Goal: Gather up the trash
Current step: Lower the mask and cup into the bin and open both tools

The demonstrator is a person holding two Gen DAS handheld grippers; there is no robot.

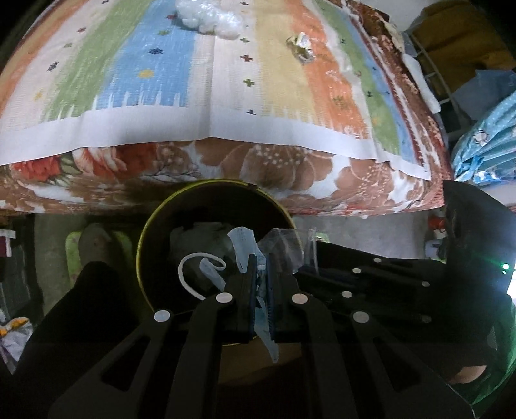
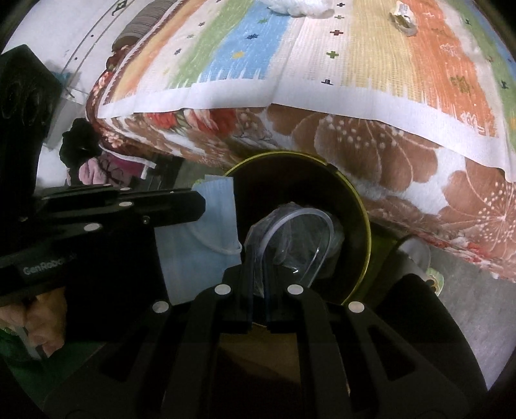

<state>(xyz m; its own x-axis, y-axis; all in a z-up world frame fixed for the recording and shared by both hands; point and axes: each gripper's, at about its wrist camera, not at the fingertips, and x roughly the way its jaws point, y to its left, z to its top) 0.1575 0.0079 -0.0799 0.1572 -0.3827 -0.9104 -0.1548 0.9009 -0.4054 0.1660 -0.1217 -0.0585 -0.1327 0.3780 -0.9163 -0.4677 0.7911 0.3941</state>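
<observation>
A dark bin with a yellow-green rim stands on the floor against the bed. My left gripper is shut on a light blue face mask above the bin's near rim; the mask also shows in the right wrist view. My right gripper is shut on a clear plastic bag with a tube, held over the bin; the bag shows in the left wrist view. On the striped mat lie a crumpled wrapper and a white wad.
The bed with a floral blanket blocks the far side of the bin. A foot in a green slipper is left of the bin. Blue patterned cloth hangs at right. Clothes lie on the floor at left.
</observation>
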